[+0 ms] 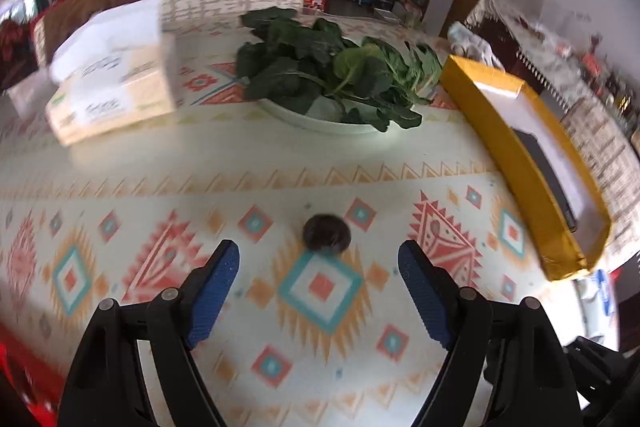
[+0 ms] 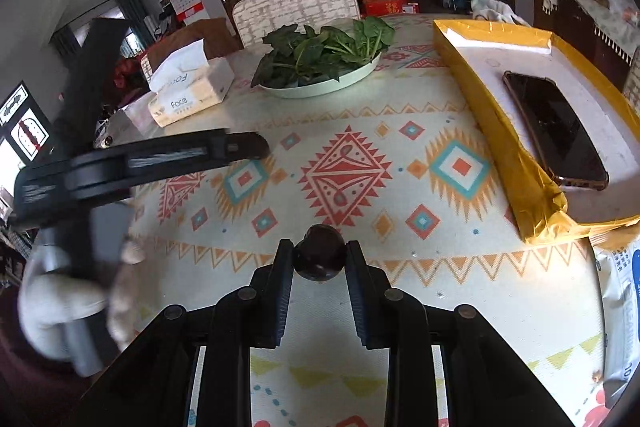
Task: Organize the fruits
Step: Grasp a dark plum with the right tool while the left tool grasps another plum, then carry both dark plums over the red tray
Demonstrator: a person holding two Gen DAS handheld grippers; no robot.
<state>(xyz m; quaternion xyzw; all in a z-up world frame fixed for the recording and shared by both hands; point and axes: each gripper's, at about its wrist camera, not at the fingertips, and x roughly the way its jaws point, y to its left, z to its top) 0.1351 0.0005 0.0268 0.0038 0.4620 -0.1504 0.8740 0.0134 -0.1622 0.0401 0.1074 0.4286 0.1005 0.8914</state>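
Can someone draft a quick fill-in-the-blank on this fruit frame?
1. The right gripper is shut on a small, round, dark ____.
2. The left gripper has its jaws ____.
3. The dark smartphone lies in the shallow ____ cardboard tray.
4. The pale round plate holds leafy ____.

Missing: fruit; open; yellow; greens

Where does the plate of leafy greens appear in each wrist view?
Left wrist: plate of leafy greens, upper centre, beyond the open left hand-held gripper.
Right wrist: plate of leafy greens, upper centre, slightly left.
Shared landmark: yellow tray, to the plate's right in both.
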